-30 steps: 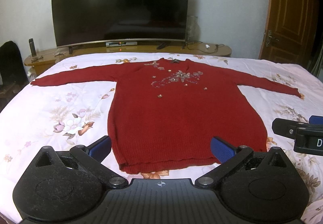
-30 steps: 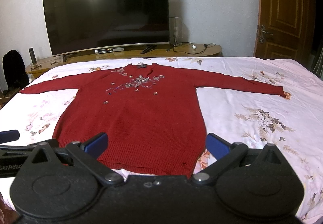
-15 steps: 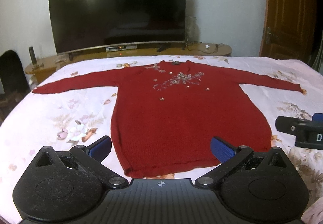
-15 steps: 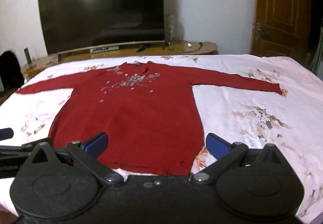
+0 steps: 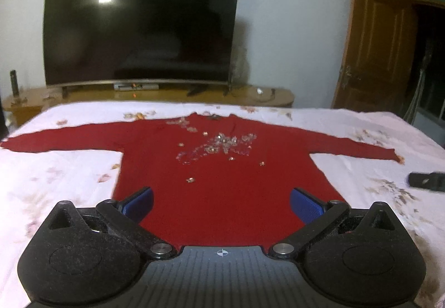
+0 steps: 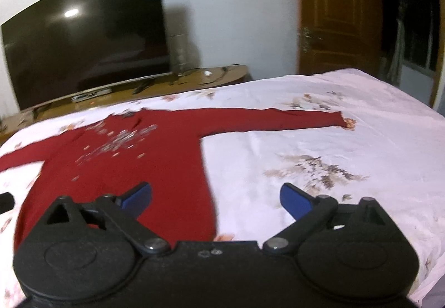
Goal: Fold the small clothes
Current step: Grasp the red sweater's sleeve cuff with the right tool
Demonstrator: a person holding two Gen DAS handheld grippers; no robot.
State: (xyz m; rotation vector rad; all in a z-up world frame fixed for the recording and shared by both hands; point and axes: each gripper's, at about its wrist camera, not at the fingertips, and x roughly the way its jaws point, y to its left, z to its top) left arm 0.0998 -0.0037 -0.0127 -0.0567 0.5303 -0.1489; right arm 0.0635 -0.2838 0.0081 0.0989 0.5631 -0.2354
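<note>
A red sweater lay flat on the bed, front side up, with both sleeves stretched out to the sides and the neck toward the far edge. Small shiny decorations were sewn on its chest. The bed was covered with a pale pink sheet with a flower print. In the left wrist view, the left tool hung over the lower part of the sweater, near the hem, and its two blue pads stood far apart with only red cloth seen between them; they did not press on anything, so this tool was open. In the right wrist view, the right tool was over the right side edge of the sweater body: its left pad was above the red cloth and the other pad above the bare sheet. Its jaws stood wide but were closing a little at this moment, and nothing was gripped between them. A black part of the right tool showed at the right edge of the left view. Behind the bed stood a low wooden TV stand with a big curved television, dark, and to the right a brown wooden door was open. The right view was somewhat blurred.
</note>
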